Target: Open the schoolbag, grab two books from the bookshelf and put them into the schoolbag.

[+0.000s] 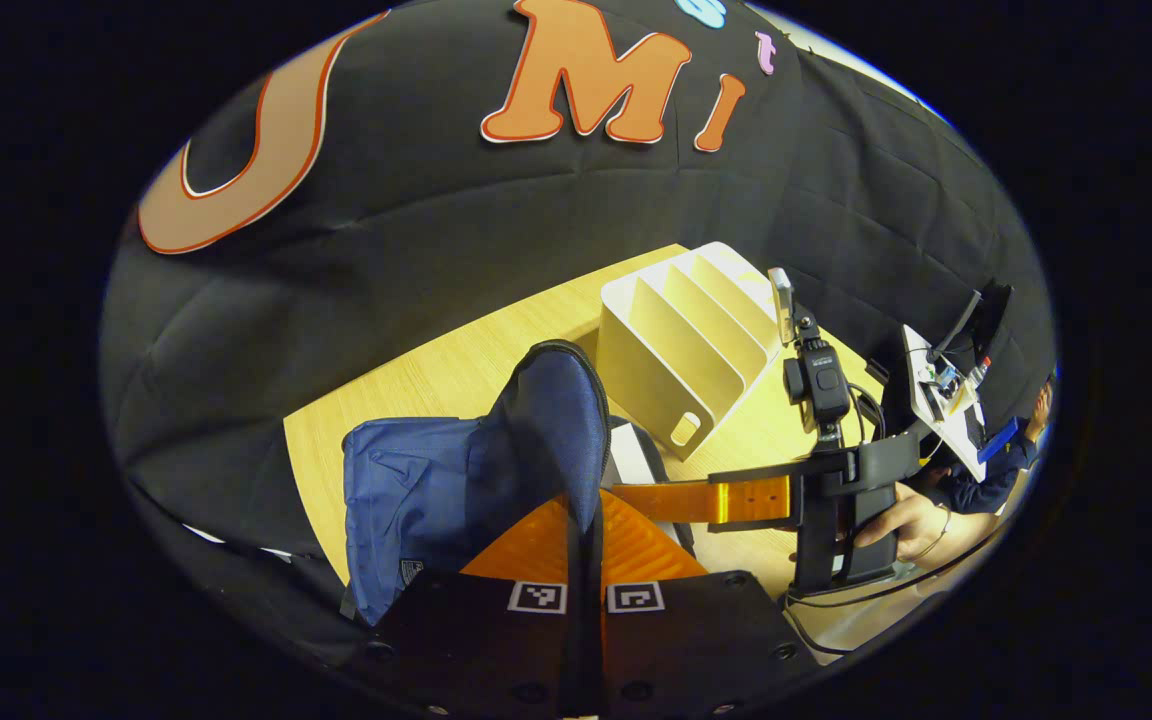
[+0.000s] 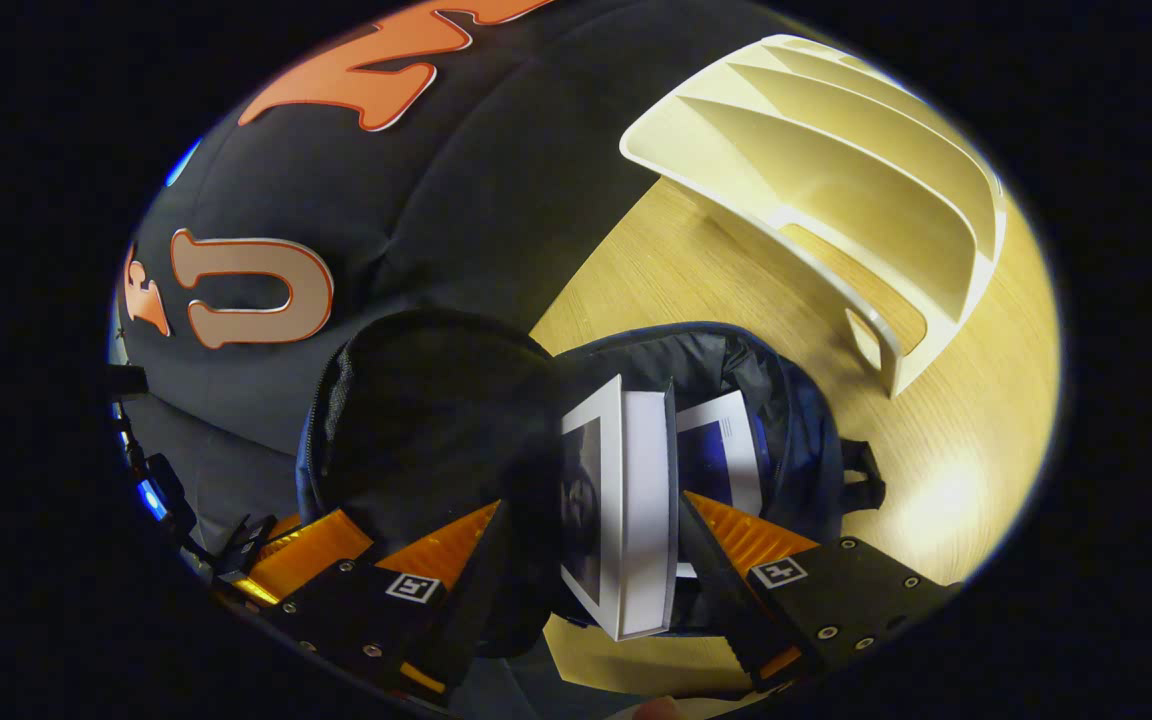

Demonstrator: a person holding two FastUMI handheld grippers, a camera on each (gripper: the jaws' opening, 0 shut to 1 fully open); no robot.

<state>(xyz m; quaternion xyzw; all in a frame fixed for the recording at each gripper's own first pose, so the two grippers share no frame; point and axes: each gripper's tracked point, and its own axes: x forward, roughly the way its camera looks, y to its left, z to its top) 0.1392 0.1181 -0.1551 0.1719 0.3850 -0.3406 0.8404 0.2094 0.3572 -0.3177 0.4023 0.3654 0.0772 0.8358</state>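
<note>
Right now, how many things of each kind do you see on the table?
Schoolbag, blue, open: 1
Books: 2, one held book, one book in the bag
Bookshelf, white: 1
Total: 4

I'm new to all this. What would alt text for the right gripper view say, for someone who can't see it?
The right claw holds a book upright over an open schoolbag that already has another book inside. Behind the bag, an empty cream bookshelf sits on a wooden table.
</note>
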